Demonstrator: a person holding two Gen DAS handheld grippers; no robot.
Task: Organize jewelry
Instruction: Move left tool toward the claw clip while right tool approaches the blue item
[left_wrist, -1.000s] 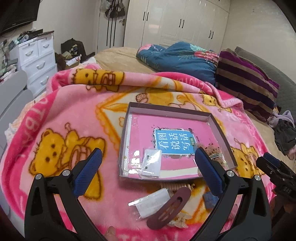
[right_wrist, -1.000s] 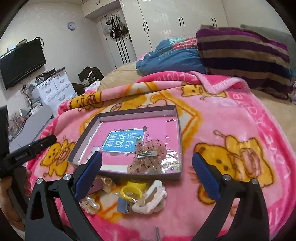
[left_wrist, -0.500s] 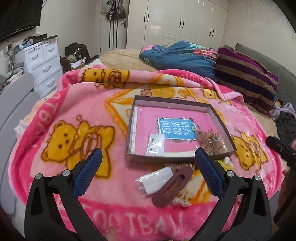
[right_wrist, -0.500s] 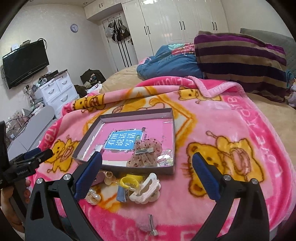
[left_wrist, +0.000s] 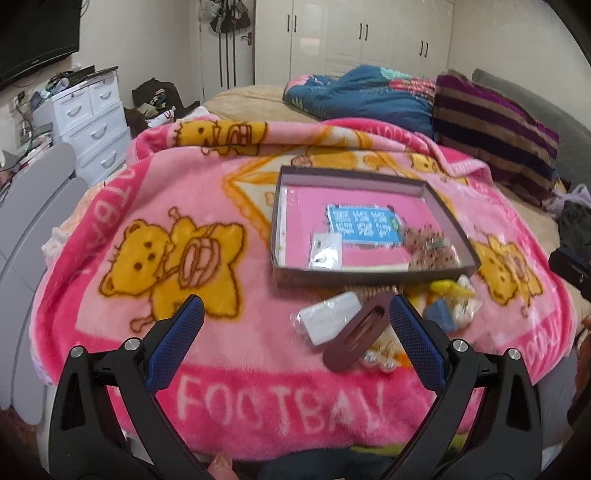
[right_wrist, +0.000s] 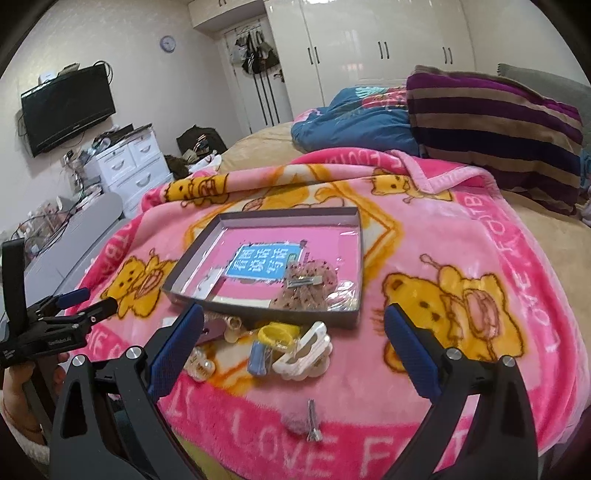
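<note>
Tray on blanket: holds bow clip, earring card. Outstanding, beside tray's near wall: brown clip, packet, white claw, yellow ring, pin. Left hand-held gripper, right hand-held gripper: both released, empty.

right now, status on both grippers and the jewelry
Left gripper and right gripper open, empty. Brown bow clip in tray; hair clips loose on blanket. Nothing blocking.
</note>
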